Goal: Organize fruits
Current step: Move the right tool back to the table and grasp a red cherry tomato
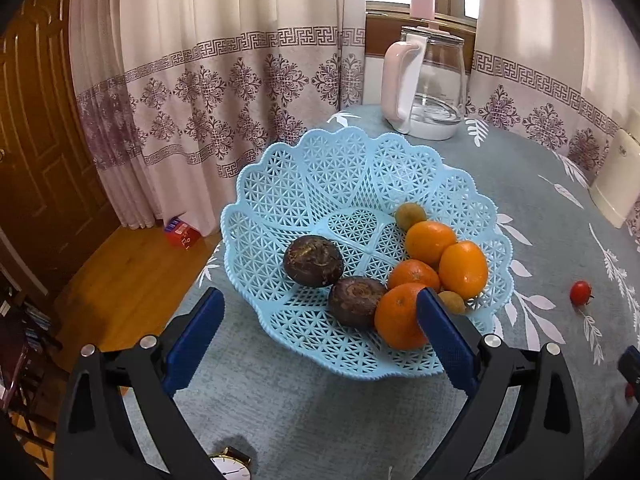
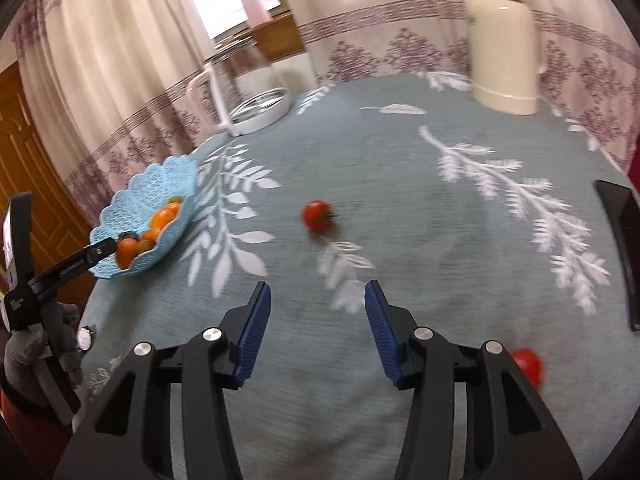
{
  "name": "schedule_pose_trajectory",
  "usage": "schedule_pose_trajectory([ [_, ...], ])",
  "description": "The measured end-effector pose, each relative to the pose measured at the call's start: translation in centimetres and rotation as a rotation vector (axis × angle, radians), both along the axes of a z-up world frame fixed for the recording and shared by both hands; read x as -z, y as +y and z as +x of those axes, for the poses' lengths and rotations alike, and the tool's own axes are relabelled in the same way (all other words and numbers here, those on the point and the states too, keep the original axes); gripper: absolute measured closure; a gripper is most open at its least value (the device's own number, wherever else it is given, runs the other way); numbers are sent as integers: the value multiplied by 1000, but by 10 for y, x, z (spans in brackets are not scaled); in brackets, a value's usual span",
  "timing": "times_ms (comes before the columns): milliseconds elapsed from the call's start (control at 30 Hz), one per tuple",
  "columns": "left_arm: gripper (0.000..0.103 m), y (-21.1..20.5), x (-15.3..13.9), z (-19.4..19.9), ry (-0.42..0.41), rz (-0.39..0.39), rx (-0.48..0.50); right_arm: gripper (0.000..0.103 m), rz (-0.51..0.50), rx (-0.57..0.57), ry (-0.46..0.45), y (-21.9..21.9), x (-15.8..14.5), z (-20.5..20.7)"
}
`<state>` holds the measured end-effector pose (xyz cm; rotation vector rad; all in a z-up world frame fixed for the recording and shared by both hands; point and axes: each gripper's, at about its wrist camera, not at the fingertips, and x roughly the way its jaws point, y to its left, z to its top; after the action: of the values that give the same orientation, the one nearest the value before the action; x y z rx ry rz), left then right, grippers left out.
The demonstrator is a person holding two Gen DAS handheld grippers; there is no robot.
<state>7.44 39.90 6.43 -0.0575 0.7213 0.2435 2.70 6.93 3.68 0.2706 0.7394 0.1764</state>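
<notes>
A light blue lattice basket (image 1: 312,176) (image 2: 132,196) holds several oranges (image 1: 430,240), two dark purple round fruits (image 1: 313,255) and small brownish-green fruits (image 1: 411,215). My left gripper (image 1: 318,302) is open just in front of the basket, its right finger against the nearest orange (image 1: 396,320). A red cherry tomato (image 1: 580,292) (image 2: 317,215) lies on the cloth right of the basket. My right gripper (image 2: 317,294) is open and empty, short of that tomato. A second tomato (image 2: 528,364) lies beside its right finger.
A glass kettle with a pink handle (image 1: 424,84) (image 2: 244,92) and a cream jug (image 2: 504,52) stand at the table's far side. A wristwatch (image 1: 230,466) (image 2: 85,338) lies near the front edge. A dark flat object (image 2: 624,240) is at the right. The table drops off to the left.
</notes>
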Motion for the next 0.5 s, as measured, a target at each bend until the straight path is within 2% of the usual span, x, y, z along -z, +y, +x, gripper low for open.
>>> schedule_pose_trajectory([
  [300, 5, -10, -6, -3, -14, 7, 10, 53, -24, 97, -16, -39, -2, -19],
  [500, 5, -22, -12, -7, -32, 18, 23, 53, -88, 149, -3, -54, 4, -30],
])
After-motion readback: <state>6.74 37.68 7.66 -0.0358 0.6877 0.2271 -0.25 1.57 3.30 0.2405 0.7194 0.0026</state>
